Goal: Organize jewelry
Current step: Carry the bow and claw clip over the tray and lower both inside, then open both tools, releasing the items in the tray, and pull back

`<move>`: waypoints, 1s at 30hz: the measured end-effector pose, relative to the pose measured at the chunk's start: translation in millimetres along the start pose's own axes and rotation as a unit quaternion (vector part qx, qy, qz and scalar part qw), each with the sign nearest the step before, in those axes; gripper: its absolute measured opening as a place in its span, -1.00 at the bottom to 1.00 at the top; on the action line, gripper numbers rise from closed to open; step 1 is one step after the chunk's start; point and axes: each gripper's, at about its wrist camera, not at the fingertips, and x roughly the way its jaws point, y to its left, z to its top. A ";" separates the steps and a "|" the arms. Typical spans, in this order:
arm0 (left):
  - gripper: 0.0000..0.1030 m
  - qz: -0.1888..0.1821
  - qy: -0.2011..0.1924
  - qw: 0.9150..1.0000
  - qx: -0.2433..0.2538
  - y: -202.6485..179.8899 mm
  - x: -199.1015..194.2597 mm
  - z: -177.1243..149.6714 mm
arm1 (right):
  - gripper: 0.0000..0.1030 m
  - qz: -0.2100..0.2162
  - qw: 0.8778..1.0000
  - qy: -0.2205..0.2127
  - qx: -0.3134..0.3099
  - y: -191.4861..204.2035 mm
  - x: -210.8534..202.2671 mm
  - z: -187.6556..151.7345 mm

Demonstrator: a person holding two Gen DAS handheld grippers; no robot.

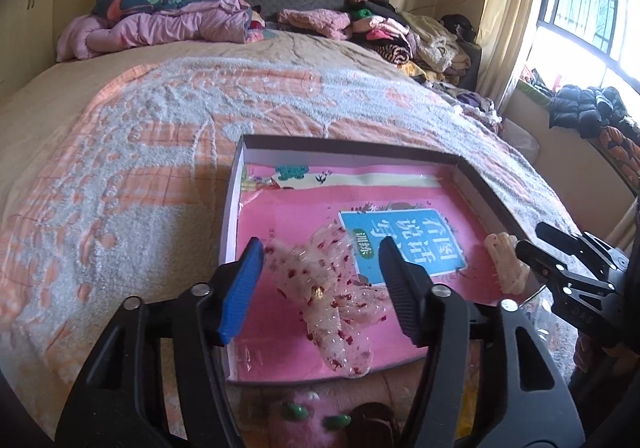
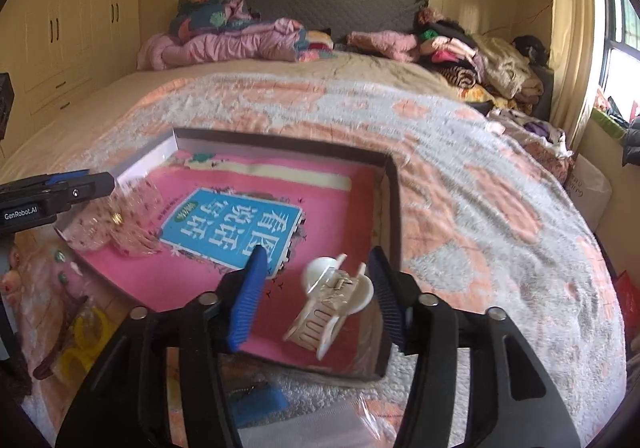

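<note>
A shallow cardboard box (image 1: 352, 146) (image 2: 280, 138) lies on the bed with a pink book (image 1: 280, 216) (image 2: 192, 272) inside it. A sheer bow hair clip with red flecks (image 1: 332, 288) (image 2: 120, 220) rests on the book at the box's near left corner. My left gripper (image 1: 320, 248) (image 2: 100, 182) stands open around the bow, with gaps on both sides. A cream claw hair clip (image 2: 332, 300) (image 1: 506, 260) lies at the near right corner. It sits between the spread fingers of my right gripper (image 2: 318, 254) (image 1: 536, 236), which is open and not pressing on it.
A pink plush toy (image 1: 312, 420) and a yellow item (image 2: 88, 332) lie on the bedspread in front of the box, with a blue item (image 2: 260, 404) and clear plastic (image 2: 360, 424) below my right gripper. Piled clothes (image 1: 400, 32) crowd the headboard end. A window (image 1: 580, 0) is at the right.
</note>
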 end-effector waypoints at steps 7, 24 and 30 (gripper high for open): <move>0.38 -0.003 -0.042 0.999 -0.003 -6.3 -37.3 5.8 | 0.56 -0.015 0.998 -0.067 0.013 -3.5 -49.4 2.4; 0.78 -0.011 -0.115 0.993 0.006 -29.5 -119.0 -3.8 | 0.81 -0.017 0.990 -0.139 0.023 2.0 -133.6 -8.2; 0.78 -0.011 -0.121 0.993 0.005 -31.8 -134.5 -17.3 | 0.82 -0.018 0.989 -0.145 0.030 4.1 -151.5 -17.9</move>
